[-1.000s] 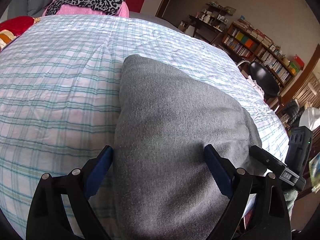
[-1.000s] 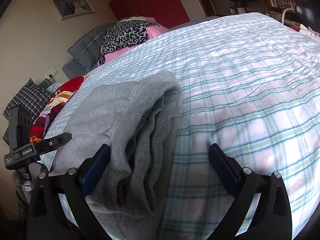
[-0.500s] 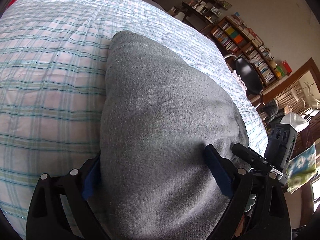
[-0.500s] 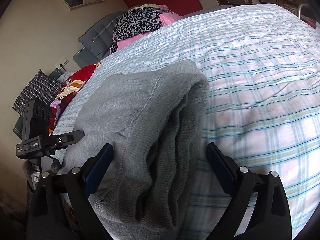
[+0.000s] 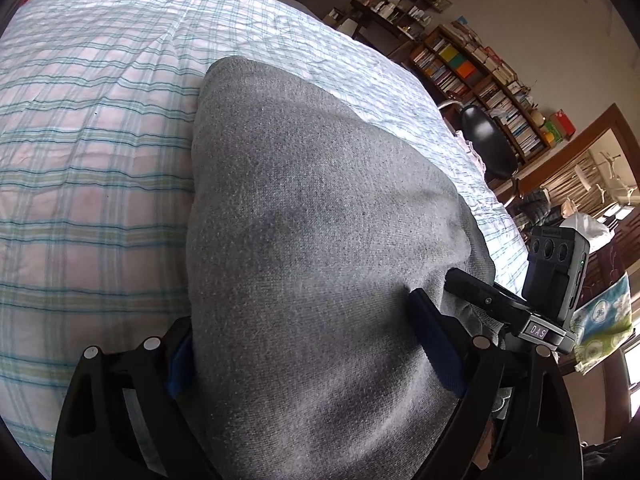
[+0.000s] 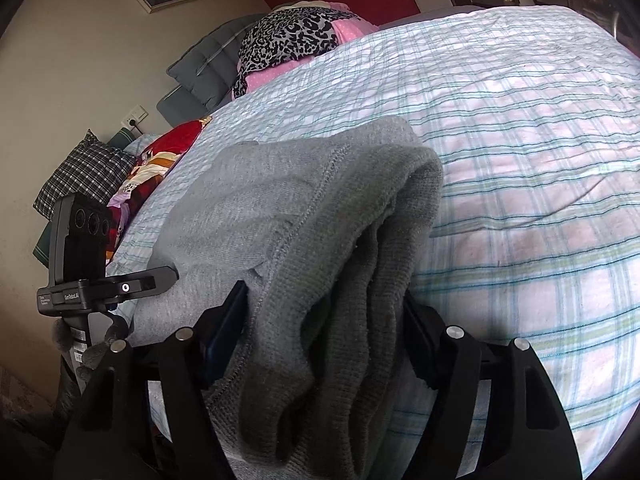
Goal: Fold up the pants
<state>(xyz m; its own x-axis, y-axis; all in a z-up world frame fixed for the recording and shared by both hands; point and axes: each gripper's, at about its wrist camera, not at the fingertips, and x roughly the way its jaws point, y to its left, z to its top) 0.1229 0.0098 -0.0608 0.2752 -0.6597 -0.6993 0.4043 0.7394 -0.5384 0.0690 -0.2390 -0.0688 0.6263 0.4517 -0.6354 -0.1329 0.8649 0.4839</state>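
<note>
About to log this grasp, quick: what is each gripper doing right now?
Left gripper: jaws closing around the folded grey pants, pads at the cloth.
Right gripper: jaws closing on the pants' layered edge, pads pressing.

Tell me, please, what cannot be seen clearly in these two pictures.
- Left wrist view: near end of the gray pants, cut off by the bottom edge.
- Left wrist view: left gripper left pad, tucked behind the fabric.
- Right wrist view: inner pants layers, hidden inside the folds.

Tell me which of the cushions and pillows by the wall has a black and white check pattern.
The checked pillow lowest and farthest left in the right wrist view; the grey quilted cushions are plain.
</note>
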